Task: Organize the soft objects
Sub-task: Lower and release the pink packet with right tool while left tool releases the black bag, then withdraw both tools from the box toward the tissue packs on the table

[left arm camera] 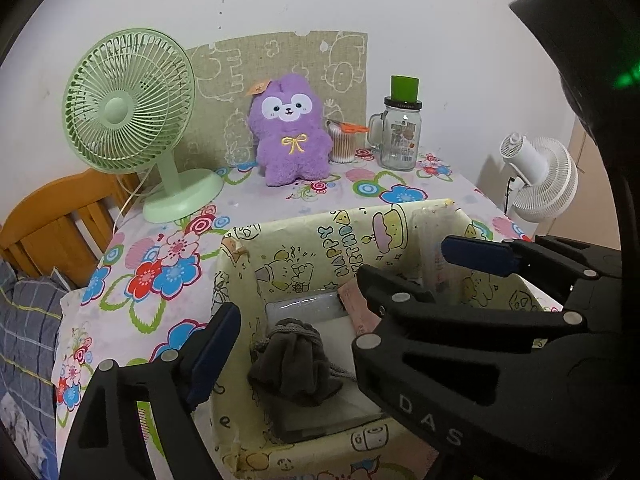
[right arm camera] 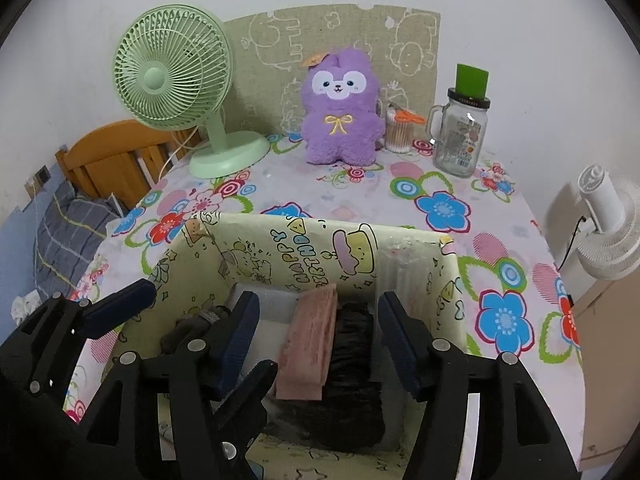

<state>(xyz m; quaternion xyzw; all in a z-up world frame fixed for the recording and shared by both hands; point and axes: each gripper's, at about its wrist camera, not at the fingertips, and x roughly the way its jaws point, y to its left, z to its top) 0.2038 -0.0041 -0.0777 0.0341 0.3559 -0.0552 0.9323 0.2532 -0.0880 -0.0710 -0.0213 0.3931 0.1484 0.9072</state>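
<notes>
A yellow cartoon-print box (left arm camera: pixel 304 248) (right arm camera: pixel 288 252) stands on the floral tablecloth. Inside lie a grey knotted cloth bundle (left arm camera: pixel 296 360), a folded pink cloth (right arm camera: pixel 308 348) and a dark fuzzy cloth (right arm camera: pixel 352 368). My left gripper (left arm camera: pixel 292 356) is open, its jaws straddling the box's left wall, above the grey bundle. My right gripper (right arm camera: pixel 316 336) is open, its jaws on either side of the pink and dark cloths, holding nothing. A purple plush toy (left arm camera: pixel 290 130) (right arm camera: pixel 340 112) sits upright at the back of the table.
A green desk fan (left arm camera: pixel 128 120) (right arm camera: pixel 176 80) stands back left. A cotton-swab jar (left arm camera: pixel 342 142) and a glass mug jar with a green lid (left arm camera: pixel 400 132) (right arm camera: pixel 460 132) stand right of the plush. A white fan (left arm camera: pixel 540 172) stands off the table's right edge, a wooden headboard (left arm camera: pixel 60 220) to the left.
</notes>
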